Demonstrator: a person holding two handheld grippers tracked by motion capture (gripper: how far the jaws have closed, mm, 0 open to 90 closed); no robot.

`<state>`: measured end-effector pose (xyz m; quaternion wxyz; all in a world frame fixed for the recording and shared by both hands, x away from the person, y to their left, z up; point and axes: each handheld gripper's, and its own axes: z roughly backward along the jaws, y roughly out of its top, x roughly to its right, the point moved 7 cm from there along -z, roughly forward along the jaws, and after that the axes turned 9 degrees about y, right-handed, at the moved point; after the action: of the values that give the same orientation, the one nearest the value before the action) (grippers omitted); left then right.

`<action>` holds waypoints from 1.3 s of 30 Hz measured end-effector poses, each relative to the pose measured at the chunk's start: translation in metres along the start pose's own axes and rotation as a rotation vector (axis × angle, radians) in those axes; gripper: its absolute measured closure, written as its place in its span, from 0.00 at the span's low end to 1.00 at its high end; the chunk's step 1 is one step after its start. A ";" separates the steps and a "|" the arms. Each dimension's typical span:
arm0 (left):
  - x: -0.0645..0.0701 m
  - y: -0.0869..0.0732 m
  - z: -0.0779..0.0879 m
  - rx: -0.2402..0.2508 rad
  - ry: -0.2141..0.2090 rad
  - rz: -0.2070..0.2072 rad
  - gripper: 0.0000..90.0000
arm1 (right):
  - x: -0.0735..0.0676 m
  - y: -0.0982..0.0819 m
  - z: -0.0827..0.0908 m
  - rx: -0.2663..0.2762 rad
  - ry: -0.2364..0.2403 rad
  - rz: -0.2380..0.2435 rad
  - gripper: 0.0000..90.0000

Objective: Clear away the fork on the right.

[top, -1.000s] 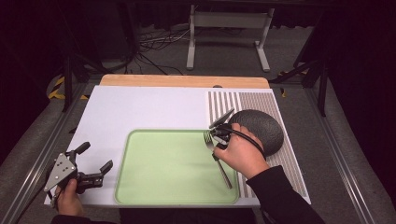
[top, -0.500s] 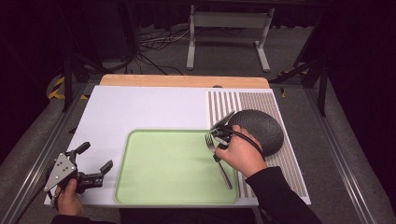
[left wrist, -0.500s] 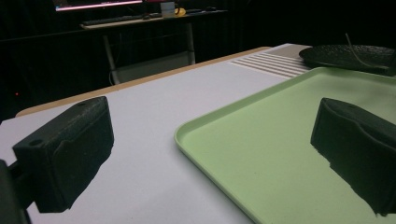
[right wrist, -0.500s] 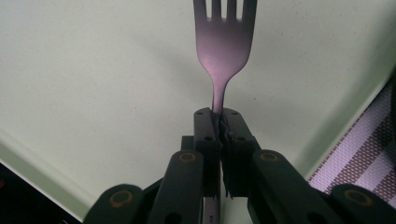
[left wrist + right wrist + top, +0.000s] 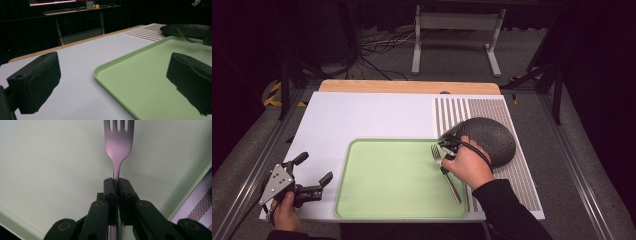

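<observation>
The right gripper (image 5: 117,185) has its jaws clamped tight on the thin neck of a slim silver metal fork (image 5: 118,143), tines pointing away from the hand, over the right part of a pale green rectangular plastic tray (image 5: 362,200); in the high view the fork (image 5: 453,187) slants with its handle end toward the tray's near right corner, low over or on the tray floor, though contact cannot be told. The step in hand seems to be laying the fork down in the tray; the next move would call for settling it flat, then parting the jaws. The tray holds nothing else. Just beside it, a dark grey round plate (image 5: 492,137) sits empty on a striped mat (image 5: 462,110). The left gripper (image 5: 312,175) rests with jaws wide apart, holding nothing, near the white counter (image 5: 362,120) edge beside the tray's left rim.
</observation>
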<state>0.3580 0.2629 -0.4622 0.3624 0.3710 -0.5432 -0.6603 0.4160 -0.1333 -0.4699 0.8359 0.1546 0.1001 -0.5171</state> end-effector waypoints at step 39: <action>0.000 0.000 0.000 -0.001 0.002 0.001 0.00 | -0.015 0.018 0.000 0.327 0.051 0.392 0.34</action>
<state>0.3580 0.2628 -0.4623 0.3631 0.3712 -0.5428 -0.6601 0.4249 -0.1130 -0.4625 0.8813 0.3171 0.0044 -0.3504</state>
